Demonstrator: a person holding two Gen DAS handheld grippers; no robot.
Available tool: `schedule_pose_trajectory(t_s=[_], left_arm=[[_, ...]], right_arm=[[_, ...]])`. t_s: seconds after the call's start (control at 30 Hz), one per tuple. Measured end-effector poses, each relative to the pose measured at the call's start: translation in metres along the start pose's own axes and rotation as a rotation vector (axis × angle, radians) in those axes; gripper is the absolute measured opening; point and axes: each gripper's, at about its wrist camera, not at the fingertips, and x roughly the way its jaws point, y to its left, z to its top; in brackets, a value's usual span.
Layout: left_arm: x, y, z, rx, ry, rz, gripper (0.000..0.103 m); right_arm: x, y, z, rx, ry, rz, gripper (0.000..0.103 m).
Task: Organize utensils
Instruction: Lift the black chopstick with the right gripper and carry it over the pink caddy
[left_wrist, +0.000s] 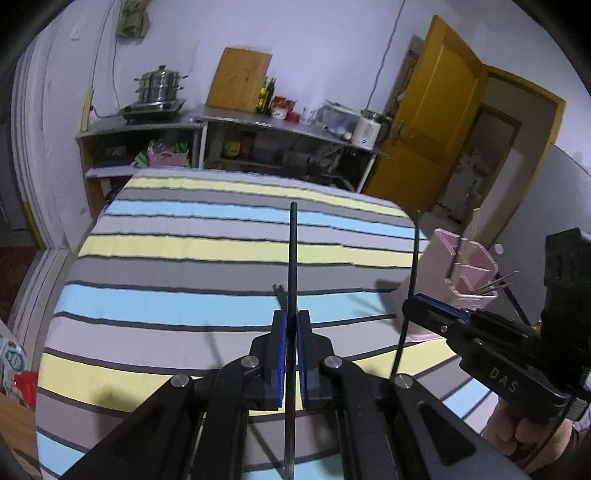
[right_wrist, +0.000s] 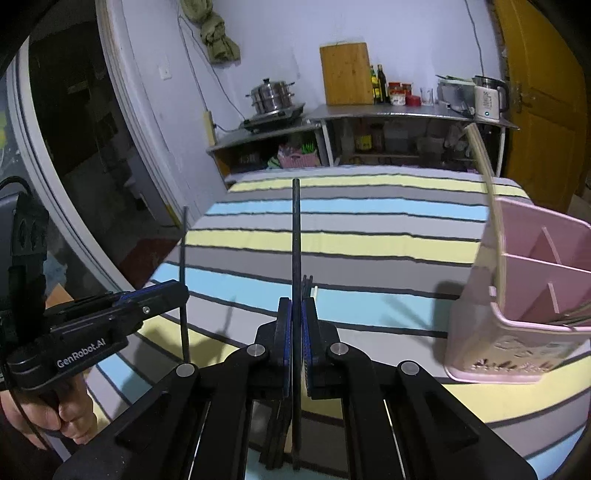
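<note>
My left gripper (left_wrist: 291, 317) is shut on a black chopstick (left_wrist: 293, 258) that stands upright between its blue pads. My right gripper (right_wrist: 296, 306) is shut on a second black chopstick (right_wrist: 296, 240), also upright. Each gripper shows in the other's view: the right gripper (left_wrist: 410, 306) with its chopstick (left_wrist: 412, 266), the left gripper (right_wrist: 181, 290) with its chopstick (right_wrist: 184, 251). More dark chopsticks (left_wrist: 280, 293) lie on the striped tablecloth (left_wrist: 184, 258) just beyond the fingers. A pink divided utensil holder (right_wrist: 517, 306) stands to the right, holding pale chopsticks (right_wrist: 487, 177) and metal utensils (left_wrist: 496, 284).
The table's far edge faces metal shelving (left_wrist: 258, 125) with a steamer pot (left_wrist: 160, 86), a cutting board (left_wrist: 238, 79) and a kettle (right_wrist: 489, 98). A yellow door (left_wrist: 432, 110) stands open at right. A dark doorway (right_wrist: 74, 129) lies left.
</note>
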Motion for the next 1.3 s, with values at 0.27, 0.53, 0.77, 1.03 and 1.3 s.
schedule_pose_trajectory(t_s=[0.27,0.53,0.77,1.03,1.3], left_arm=[[-0.032,-0.02,0.011,0.033,-0.039,-0.049,0.005],[-0.045,-0.043,0.018,0.069,-0.055,-0.084,0.005],[-0.044,-0.064,0.019,0.1,-0.034,-0.125,0.005],[-0.038,-0.091,0.023,0.138,-0.009,-0.177,0.005],[-0.036,-0.129,0.042,0.192,-0.02,-0.239,0.005]], right_arm=[[-0.039,-0.005,0.004,0.027,-0.065,-0.003,0.005],[-0.07,-0.017,0.002,0.054,-0.114,-0.02,0.005],[-0.092,-0.036,-0.002,0.086,-0.14,-0.043,0.005],[-0.119,-0.056,-0.007,0.117,-0.172,-0.076,0.005],[-0.148,-0.073,-0.001,0.142,-0.222,-0.126,0.005]])
